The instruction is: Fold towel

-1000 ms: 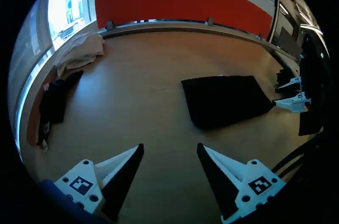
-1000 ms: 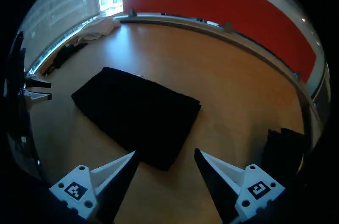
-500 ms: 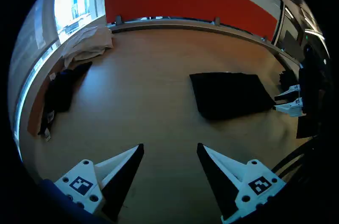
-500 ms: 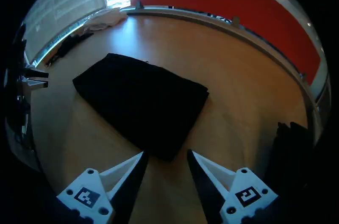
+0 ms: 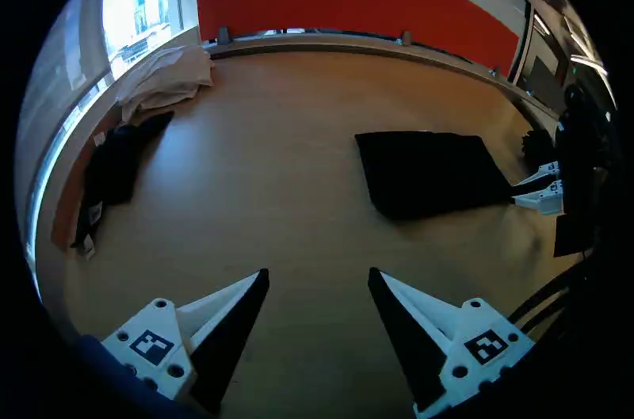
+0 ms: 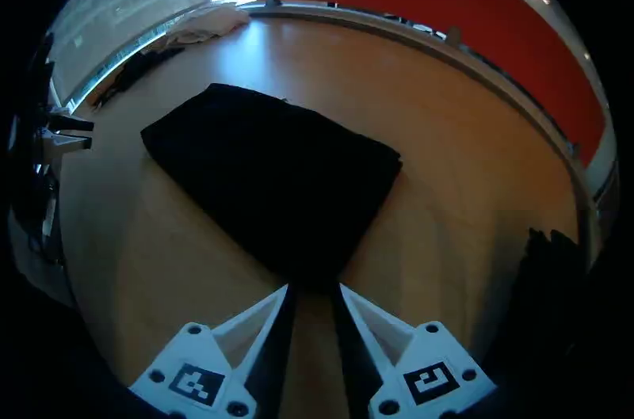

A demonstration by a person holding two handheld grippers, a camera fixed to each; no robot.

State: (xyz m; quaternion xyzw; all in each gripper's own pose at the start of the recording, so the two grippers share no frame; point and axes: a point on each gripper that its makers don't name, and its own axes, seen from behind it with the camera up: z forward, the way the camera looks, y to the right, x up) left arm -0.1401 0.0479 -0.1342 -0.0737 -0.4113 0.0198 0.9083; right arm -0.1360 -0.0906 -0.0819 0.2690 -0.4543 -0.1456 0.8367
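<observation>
Two grippers flank the flat black towel (image 6: 269, 173): well left of it the left gripper (image 5: 318, 272) hovers wide open, empty; at its near corner the right gripper (image 6: 314, 287) is nearly closed. Whether it pinches cloth I cannot tell; it should bite deep before lifting.

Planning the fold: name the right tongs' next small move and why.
Probably squeeze the right tongs shut on the black towel: its near corner sits between their close-set tips, but a firm grip isn't evident. The left tongs hang open, off the towel.
</observation>
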